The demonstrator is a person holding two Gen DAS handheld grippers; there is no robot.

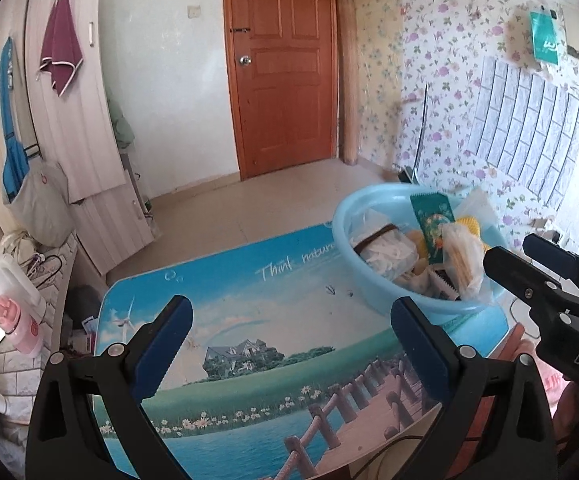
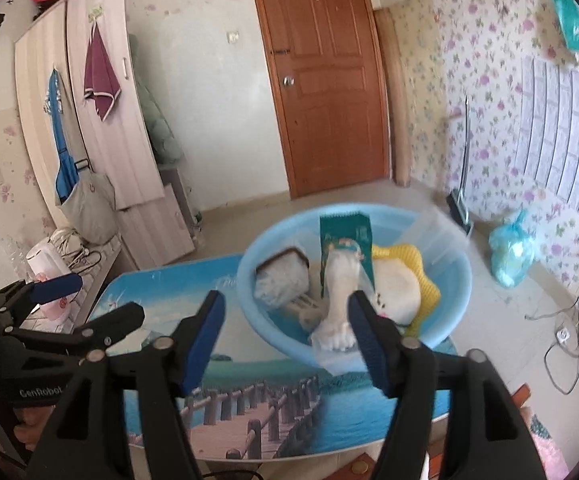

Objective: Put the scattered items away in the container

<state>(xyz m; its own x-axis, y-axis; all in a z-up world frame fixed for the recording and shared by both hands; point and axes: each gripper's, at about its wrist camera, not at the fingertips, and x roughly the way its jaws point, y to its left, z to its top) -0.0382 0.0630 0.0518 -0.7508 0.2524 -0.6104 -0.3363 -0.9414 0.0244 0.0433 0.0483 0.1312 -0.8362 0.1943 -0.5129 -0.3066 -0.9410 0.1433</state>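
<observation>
basin (image 2: 455, 280) of pale blue plastic stands at the far right of the picture-printed table (image 1: 249, 320), heaped with packets: a green sachet (image 2: 345, 248) upright in the middle, a clear bag of white contents (image 2: 281, 280) to its left, a yellow sponge (image 2: 421, 280) to the right, and a long white plastic-wrapped bundle (image 2: 339, 304) lying over the near rim. right gripper (image 2: 289, 340) hangs just in front of the basin with jaws apart and nothing between them; its right finger sits in front of the bundle's lower end, and whether it touches cannot be told. left gripper (image 1: 293, 344) is over the middle of the table, jaws wide, holding nothing. no loose item shows on the visible table top, so the sorting appears finished or nearly so, and the step in hand is judged to be the release and withdrawal. to do this well: draw the right gripper straight back and up with the jaws kept apart, so the finger does not catch the wrapping and drag the bundle off the rim. the bundle overhangs the edge and looks liable to slide out; a nudge further inward would secure it. the basin stands close to the table edge, so avoid pushing it.
</observation>
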